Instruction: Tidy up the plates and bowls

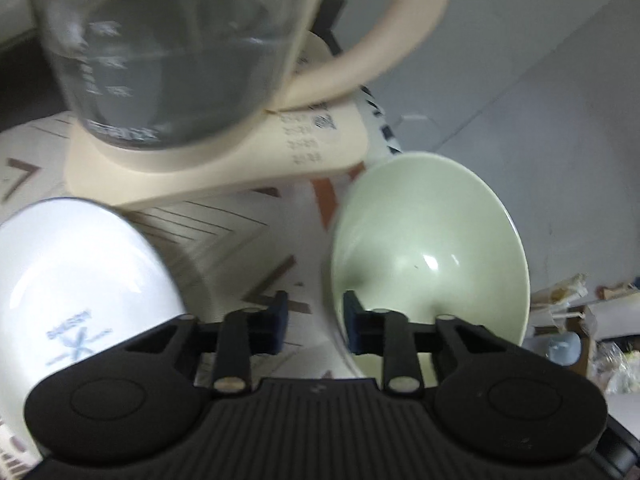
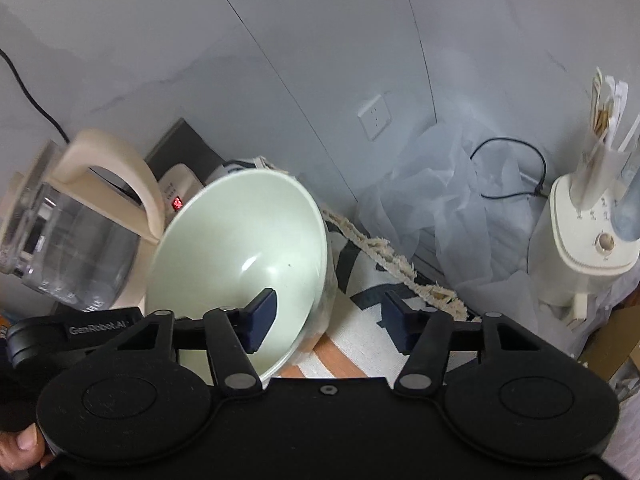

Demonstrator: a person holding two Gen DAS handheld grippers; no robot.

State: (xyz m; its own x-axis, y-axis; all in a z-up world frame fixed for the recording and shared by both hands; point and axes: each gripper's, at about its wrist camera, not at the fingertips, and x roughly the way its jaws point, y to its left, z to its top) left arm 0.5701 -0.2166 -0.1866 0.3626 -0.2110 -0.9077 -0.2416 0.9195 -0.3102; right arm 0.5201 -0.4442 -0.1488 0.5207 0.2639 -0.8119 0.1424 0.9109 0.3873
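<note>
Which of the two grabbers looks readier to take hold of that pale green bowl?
Probably the right gripper: its jaws are open and straddle the rim of the pale green bowl, one finger inside. The left gripper is also open, but the bowl sits off to its side.

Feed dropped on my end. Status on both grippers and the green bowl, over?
Left gripper open, straddling green bowl rim. Right gripper open, straddling the rim too. Glass kettle close beside the bowl.
</note>
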